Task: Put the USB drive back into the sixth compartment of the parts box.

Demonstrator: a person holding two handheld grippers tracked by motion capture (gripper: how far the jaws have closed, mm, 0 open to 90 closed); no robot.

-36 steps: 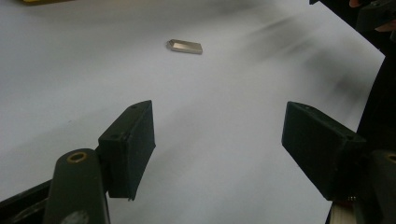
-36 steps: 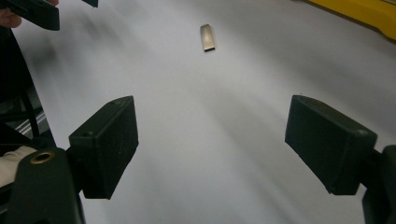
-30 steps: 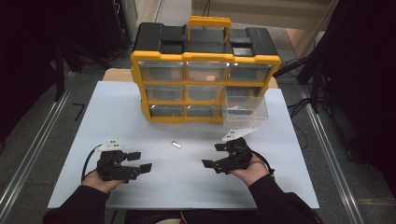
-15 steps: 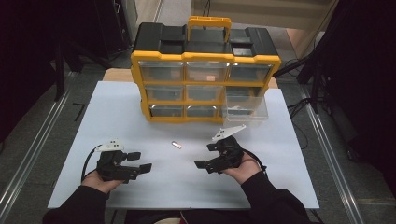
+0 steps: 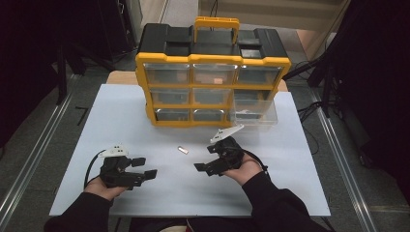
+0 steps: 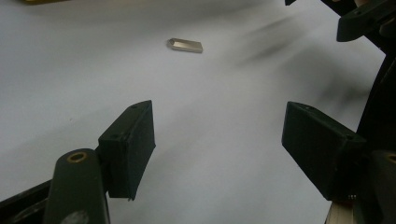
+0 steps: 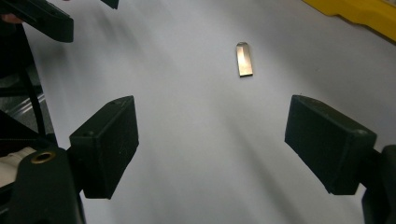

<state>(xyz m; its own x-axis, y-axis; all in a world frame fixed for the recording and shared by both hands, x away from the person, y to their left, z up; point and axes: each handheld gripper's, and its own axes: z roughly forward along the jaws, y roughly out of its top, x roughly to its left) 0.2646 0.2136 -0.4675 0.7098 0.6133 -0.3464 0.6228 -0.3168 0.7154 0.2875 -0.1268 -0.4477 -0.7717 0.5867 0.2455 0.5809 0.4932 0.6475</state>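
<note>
- Your right gripper has slid left and a little farther up the table since the earlier frames, closing on the small flat silver metal piece.
- Your left gripper has not moved; it rests low at the near left, its jaws wide apart and holding nothing.
- That silver metal piece lies flat on the white tabletop, between the two grippers and nearer the right one, well short of the yellow-and-black plastic drawer organiser at the far side.
- Your right jaws stand fully spread and empty, with the piece ahead of them and not yet between the pads.
- A clear plastic drawer stands pulled out at the organiser's lower right, likely where the piece belongs.
- Judging from this, you are mid-approach: carry on forward until the pads straddle the piece.
</note>
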